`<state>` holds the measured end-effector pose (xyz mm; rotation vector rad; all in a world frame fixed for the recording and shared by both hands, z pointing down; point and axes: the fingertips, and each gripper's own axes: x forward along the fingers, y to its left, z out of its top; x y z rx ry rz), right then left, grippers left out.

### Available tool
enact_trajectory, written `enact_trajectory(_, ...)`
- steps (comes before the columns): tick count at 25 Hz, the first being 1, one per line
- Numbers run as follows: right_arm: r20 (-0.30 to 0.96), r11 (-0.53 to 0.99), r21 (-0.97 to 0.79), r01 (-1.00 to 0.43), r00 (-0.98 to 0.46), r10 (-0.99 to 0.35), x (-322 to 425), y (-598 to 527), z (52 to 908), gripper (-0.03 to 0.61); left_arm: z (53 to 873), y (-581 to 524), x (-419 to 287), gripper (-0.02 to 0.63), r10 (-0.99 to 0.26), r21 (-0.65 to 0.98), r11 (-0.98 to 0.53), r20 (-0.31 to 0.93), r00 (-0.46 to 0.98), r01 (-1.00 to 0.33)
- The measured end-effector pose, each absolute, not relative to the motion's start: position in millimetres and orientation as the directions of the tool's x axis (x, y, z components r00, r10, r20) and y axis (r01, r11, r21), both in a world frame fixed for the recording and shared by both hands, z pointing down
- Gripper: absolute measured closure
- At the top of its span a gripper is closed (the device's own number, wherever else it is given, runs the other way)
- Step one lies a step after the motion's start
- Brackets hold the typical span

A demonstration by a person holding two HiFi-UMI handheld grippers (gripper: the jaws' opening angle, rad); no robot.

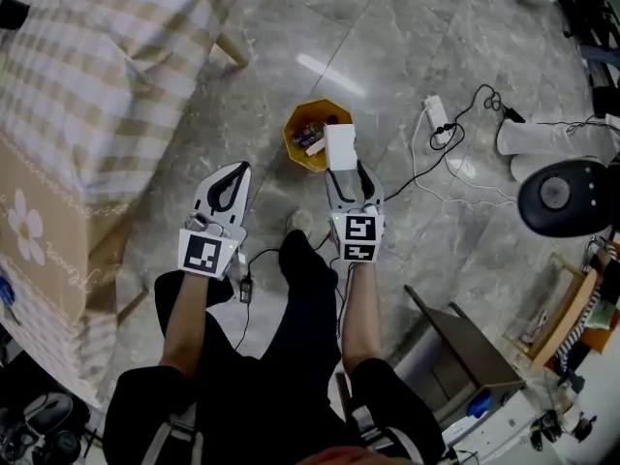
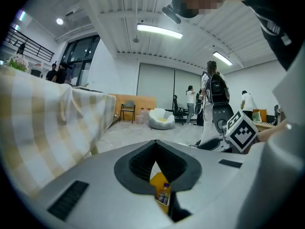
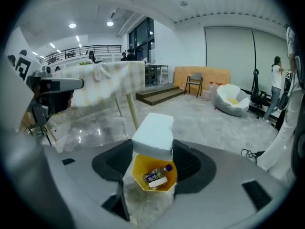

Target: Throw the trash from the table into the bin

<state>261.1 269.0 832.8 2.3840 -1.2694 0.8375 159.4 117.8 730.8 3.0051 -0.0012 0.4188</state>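
A white foam block is clenched between the fingers of the right gripper, directly above the yellow octagonal plastic bin on the grey stone floor. A small bottle lies inside the bin. The left gripper hangs just beside, its fingers closed on nothing. The check-clothed counter stands further left.

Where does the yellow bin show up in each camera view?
Head view: yellow bin just above centre.
Left gripper view: yellow bin bottom centre, glimpsed between the jaws.
Right gripper view: yellow bin lower centre, beneath the white block.
Shared landmark: checked tablecloth, left in all three.
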Motion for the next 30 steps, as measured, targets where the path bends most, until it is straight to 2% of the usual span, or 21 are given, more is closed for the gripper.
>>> enact_trajectory(9, 0.663, -0.564, -0.003, -0.825, 0.420, -0.619, 265.3, 273.5, 958.0, 0.307, 834.7, 112.6, 157.8, 0.611, 0.001, 0.097, -0.995, 0.279, 0.960, -0.027)
enact_trajectory(15, 0.676, -0.582, 0.017, -0.813, 0.438, -0.593, 272.9, 279.9, 1001.3, 0.305, 874.3, 115.6, 156.2, 0.611, 0.009, 0.102, -0.995, 0.291, 0.957, -0.021)
enact_trajectory(24, 0.629, -0.621, 0.004, -0.784, 0.485, -0.608, 274.6, 281.8, 974.2, 0.298, 855.6, 114.7, 161.1, 0.611, 0.031, 0.094, -0.996, 0.270, 0.962, 0.006)
enact_trajectory(30, 0.609, -0.624, -0.008, -0.782, 0.491, -0.623, 261.9, 276.1, 885.2, 0.296, 775.7, 117.1, 157.6, 0.611, 0.069, 0.084, -0.995, 0.247, 0.967, 0.050)
